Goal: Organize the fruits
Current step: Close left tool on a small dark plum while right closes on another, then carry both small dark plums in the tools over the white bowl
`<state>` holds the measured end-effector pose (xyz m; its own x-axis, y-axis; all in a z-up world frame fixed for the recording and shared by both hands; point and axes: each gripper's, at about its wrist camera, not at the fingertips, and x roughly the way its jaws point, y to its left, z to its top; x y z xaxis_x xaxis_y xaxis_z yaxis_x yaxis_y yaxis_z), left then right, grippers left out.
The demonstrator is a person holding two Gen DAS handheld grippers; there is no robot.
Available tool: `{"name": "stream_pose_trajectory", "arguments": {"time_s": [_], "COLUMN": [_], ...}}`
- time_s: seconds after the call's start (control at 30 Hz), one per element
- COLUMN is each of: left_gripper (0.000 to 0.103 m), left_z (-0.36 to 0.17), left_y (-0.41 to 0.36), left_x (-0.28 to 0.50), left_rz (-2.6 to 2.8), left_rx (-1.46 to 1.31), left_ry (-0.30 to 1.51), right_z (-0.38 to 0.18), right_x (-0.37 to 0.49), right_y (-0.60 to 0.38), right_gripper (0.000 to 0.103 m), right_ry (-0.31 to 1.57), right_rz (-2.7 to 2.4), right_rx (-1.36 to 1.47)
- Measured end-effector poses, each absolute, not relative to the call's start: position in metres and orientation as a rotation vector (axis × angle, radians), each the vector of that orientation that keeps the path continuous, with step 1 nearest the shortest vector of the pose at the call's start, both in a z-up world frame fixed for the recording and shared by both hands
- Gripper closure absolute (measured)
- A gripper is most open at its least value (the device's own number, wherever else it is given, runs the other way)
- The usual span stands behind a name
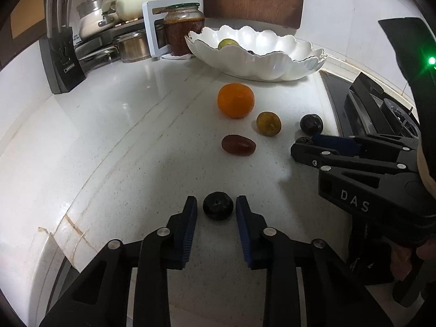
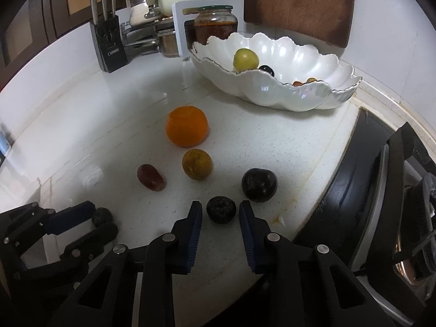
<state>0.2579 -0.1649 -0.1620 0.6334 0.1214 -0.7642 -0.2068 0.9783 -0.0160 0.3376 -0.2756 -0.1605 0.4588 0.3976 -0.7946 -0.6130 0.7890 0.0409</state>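
Our left hand-held gripper [image 1: 217, 209] stands open around a small dark fruit [image 1: 218, 206] on the near tabletop [image 1: 114, 125], pads just clear. Our right hand-held gripper [image 2: 220, 213] brackets another dark fruit [image 2: 221, 209], also unclenched. Both look light, soft and round; we'd pinch gently across the middle.

Knife block [image 2: 110, 44]; jar [image 2: 215, 24]; cutting board [image 2: 298, 4]

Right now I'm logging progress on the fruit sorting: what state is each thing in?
left hand-held gripper: open around a small dark fruit
right hand-held gripper: open around another dark fruit
orange: loose on counter
red grape: loose on counter
bowl: partly filled
jar: lidded
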Motion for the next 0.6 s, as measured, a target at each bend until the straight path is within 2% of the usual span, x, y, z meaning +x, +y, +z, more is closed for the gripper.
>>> {"name": "stream_pose_trajectory", "arguments": {"time_s": [0.13,0.6], "left_gripper": [0.08,0.08], "left_z": [-0.162,-0.142], "left_y": [-0.164,-0.159], "left_x": [0.259,0.254], "left_rz": [0.18,0.175], "left_rx": [-0.112,-0.146], "left_ry": [0.864,0.811], "right_z": [-0.161,-0.148], "right_x": [0.338,0.324], "right_y": [-0.275,-0.279], "right_gripper": [0.08,0.08], "right_ry": [0.896,0.868], "right_rz": [0.626,0.647], "right_rx": [-0.27,-0.243]}}
